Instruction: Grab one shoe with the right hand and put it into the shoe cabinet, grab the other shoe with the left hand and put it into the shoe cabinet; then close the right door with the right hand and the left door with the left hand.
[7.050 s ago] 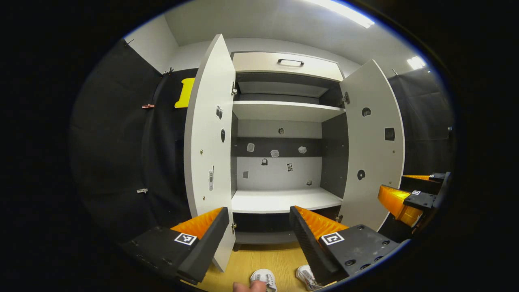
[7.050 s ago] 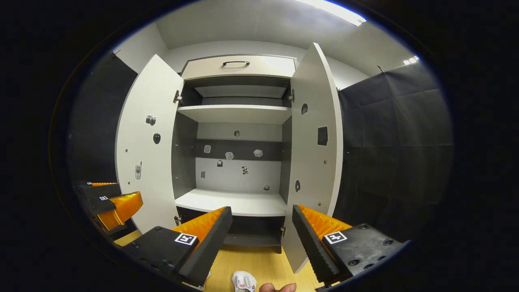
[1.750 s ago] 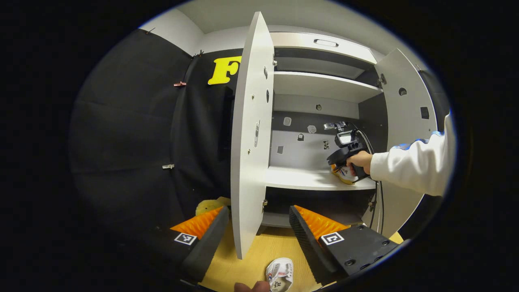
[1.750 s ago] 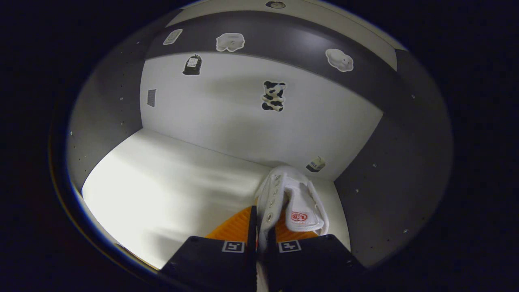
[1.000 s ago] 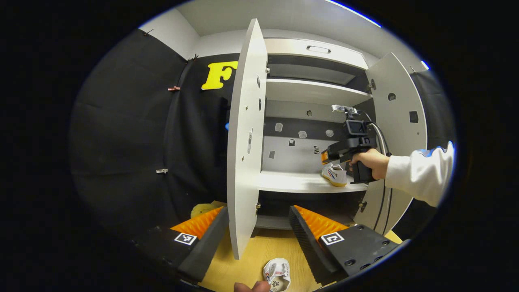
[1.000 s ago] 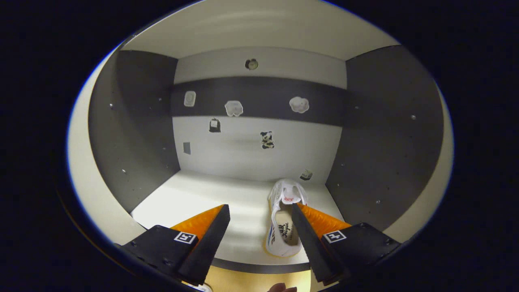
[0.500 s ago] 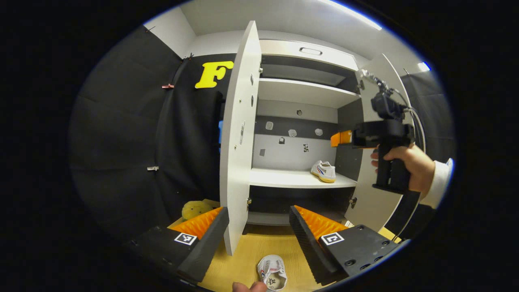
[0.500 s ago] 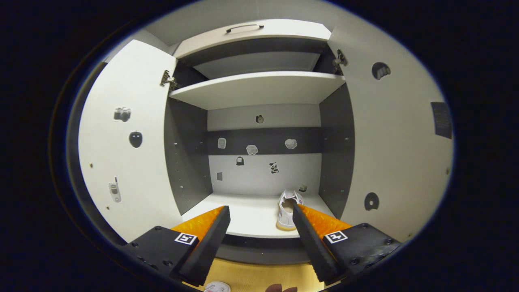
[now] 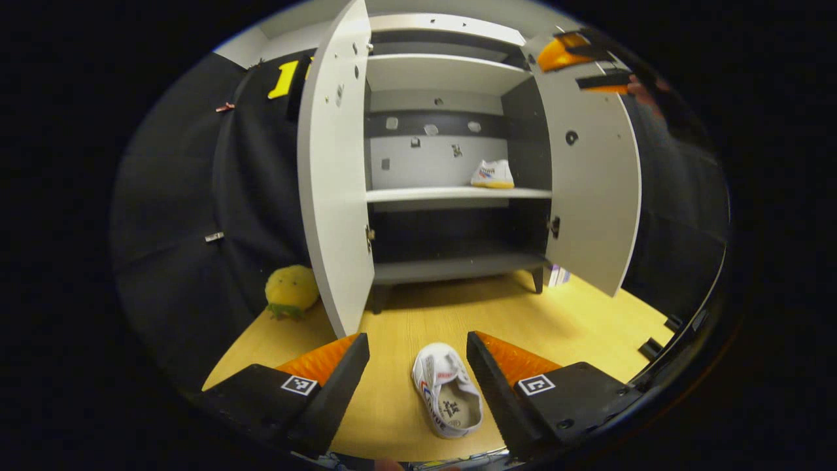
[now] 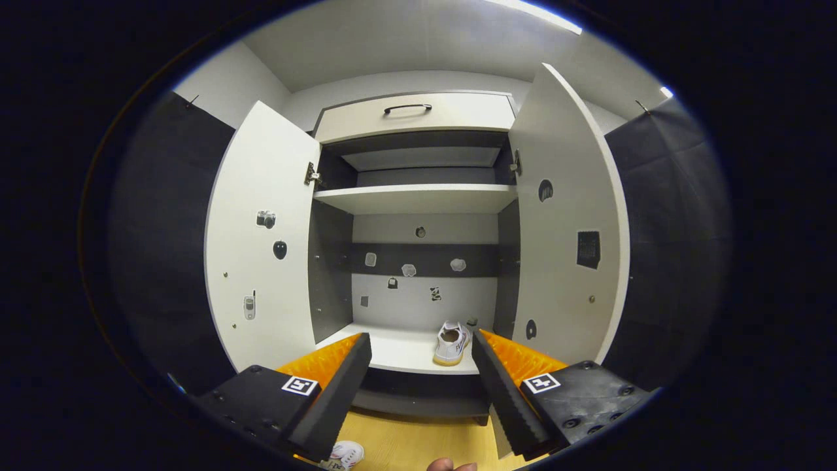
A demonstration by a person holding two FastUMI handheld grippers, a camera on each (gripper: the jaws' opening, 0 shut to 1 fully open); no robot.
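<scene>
A white shoe (image 9: 447, 398) lies on the wooden floor, between the fingers of my open left gripper (image 9: 418, 366), which hangs above it. The other white shoe (image 9: 493, 174) (image 10: 452, 343) stands on the right part of the cabinet's middle shelf (image 10: 399, 350). Both cabinet doors are swung open: the left door (image 9: 335, 170) (image 10: 265, 242) and the right door (image 9: 592, 170) (image 10: 565, 235). My right gripper (image 10: 422, 366) is open and empty, back from the cabinet and facing into it. Its fingers also appear at the top right of the left gripper view (image 9: 575, 55).
A yellow plush toy (image 9: 291, 291) sits on the floor left of the cabinet, by the black cloth wall. The cabinet has a drawer (image 10: 415, 111) on top, an upper shelf (image 10: 418, 196) and a dark low shelf (image 9: 458, 265). Wooden floor (image 9: 588, 320) spreads to the right.
The right gripper let the shoe go on the middle shelf and drew back out of the cabinet. The left gripper tipped down over the shoe on the floor.
</scene>
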